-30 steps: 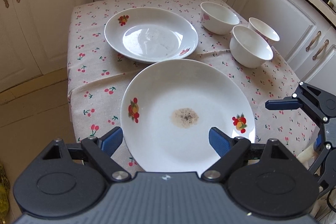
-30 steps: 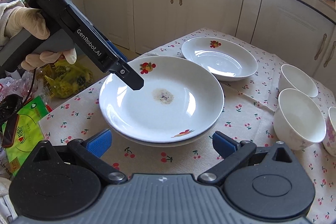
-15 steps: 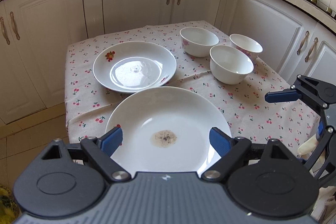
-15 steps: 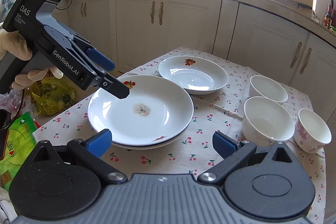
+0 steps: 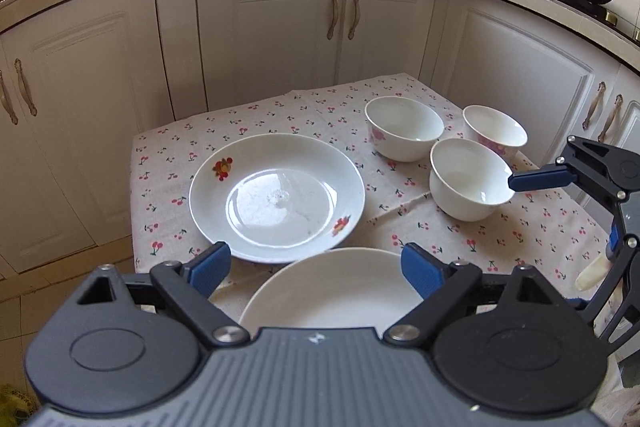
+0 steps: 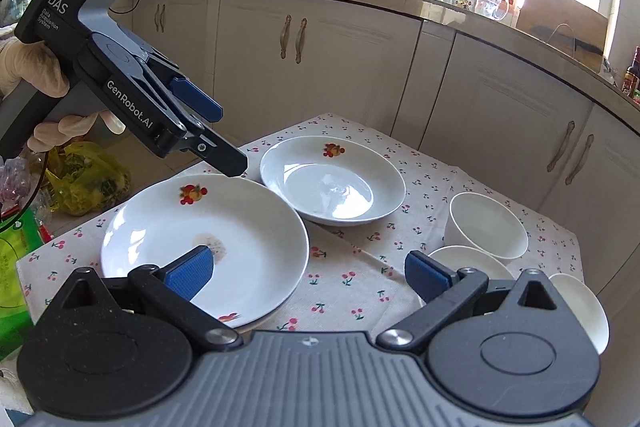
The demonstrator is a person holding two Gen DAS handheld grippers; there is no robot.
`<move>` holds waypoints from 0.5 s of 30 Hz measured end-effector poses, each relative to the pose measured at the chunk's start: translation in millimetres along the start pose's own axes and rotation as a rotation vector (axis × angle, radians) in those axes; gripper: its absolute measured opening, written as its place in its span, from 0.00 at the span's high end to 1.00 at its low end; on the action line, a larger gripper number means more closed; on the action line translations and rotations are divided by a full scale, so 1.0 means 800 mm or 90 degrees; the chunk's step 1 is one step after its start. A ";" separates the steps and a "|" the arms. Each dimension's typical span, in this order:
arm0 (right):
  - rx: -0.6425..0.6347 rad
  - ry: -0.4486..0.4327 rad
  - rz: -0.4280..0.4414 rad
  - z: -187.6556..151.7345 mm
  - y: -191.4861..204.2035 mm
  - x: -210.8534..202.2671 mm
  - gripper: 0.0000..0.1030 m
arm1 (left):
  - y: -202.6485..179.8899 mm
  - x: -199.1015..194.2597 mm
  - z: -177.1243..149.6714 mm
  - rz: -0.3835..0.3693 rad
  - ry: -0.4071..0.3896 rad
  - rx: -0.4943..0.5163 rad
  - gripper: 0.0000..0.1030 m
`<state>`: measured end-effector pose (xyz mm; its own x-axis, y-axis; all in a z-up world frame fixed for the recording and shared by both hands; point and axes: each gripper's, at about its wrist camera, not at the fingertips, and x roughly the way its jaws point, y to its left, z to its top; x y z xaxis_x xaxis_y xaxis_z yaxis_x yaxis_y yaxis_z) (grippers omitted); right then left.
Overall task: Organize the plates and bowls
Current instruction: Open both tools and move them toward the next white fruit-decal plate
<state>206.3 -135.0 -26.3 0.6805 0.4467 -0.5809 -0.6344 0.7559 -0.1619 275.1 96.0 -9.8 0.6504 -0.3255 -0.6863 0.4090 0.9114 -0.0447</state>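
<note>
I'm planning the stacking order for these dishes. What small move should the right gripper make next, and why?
Probably ease the open right gripper forward and down toward the nearest plain white bowl. Both grippers are empty, that bowl sits just beyond its right finger, and the three bowls stand separately on the cherry-print tablecloth. The left gripper hovers above the stained white plate, so that side is covered.

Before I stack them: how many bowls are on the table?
3, clustered at the table's right: the far bowl, the right bowl against the cabinets, and the near bowl. None seem hidden.
</note>
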 end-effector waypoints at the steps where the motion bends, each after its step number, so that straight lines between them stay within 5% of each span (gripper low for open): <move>1: -0.003 0.003 0.002 0.003 -0.005 0.006 0.00 | 0.005 0.006 0.006 0.001 0.000 -0.002 0.11; 15: -0.039 0.070 0.028 0.031 -0.070 0.106 0.00 | 0.077 0.098 0.050 0.009 0.036 -0.049 0.11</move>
<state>308.9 -127.7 -46.4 0.6098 0.4205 -0.6718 -0.6859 0.7047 -0.1815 377.4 116.5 -37.2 0.6172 -0.2996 -0.7275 0.3486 0.9331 -0.0885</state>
